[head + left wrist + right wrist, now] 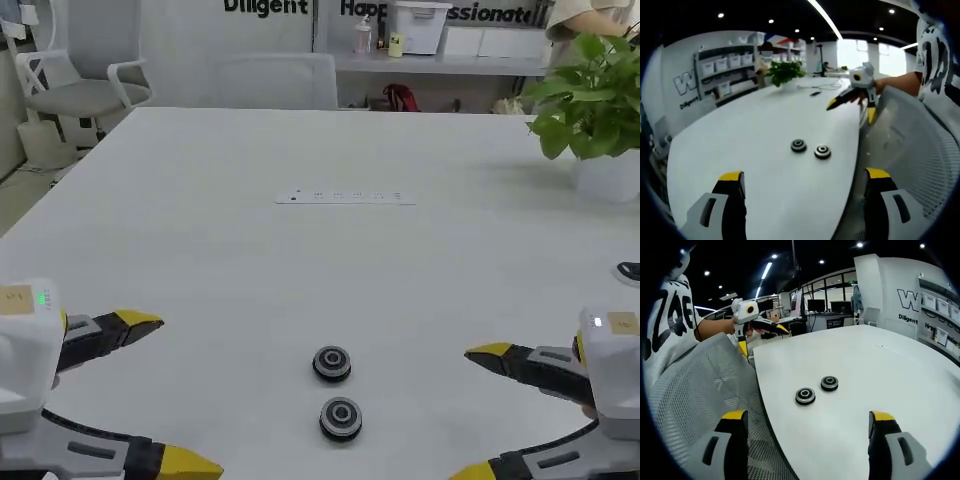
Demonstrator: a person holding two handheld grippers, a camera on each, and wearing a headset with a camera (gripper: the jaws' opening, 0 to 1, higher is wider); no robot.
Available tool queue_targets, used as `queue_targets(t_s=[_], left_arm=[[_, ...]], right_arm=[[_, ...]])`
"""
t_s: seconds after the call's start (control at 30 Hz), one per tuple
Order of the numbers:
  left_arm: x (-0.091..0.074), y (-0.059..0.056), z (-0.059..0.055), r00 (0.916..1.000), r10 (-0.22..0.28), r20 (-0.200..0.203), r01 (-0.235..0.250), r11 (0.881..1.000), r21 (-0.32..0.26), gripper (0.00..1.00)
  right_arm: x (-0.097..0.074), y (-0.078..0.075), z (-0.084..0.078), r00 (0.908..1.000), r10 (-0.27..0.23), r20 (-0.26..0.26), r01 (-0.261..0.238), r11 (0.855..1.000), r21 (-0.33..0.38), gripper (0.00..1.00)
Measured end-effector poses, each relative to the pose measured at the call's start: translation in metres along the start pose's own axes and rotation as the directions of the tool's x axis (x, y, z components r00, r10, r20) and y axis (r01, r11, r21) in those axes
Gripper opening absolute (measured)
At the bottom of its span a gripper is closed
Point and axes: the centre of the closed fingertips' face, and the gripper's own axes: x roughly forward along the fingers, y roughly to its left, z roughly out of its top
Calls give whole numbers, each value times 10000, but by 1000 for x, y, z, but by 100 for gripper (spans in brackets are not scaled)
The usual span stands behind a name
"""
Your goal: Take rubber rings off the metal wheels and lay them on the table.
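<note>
1. Head view: two grey metal wheels with black rubber rings (332, 364) sit near the front edge of the white table (300, 150), between left gripper (180, 392) and right gripper (468, 412).
2. Left gripper view: jaws spread wide, empty, at that edge.
3. Right gripper view: jaws spread wide, empty.

- White table (250, 250) spans the near area, with a power strip (345, 197) lying at mid-table.
- White office chair (75, 85): far left.
- Potted plant (590, 100): far right, on the table.
- Far wall shelf (440, 62) carries a storage box (420, 28).
- Ceiling strip light (825, 17): lit.
</note>
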Motion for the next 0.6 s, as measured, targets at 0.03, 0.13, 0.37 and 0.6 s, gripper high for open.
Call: queue_targets(t_s=[0.03,0.13,0.37,0.6], left_arm=[[0,0,0,10000,1,4,-1,10000,1,100],[1,1,0,10000,1,-9,-1,10000,12,100],[1,2,0,10000,-10,-8,10,10000,14,99],[2,3,0,10000,-41,-42,41,10000,9,99]], right_arm=[[0,0,0,10000,2,9,-2,10000,10,98],[0,-1,0,10000,9,4,-9,10000,0,98],[1,-1,1,10000,27,14,-27,10000,8,98],[1,-1,0,10000,45,2,-45,10000,40,98]])
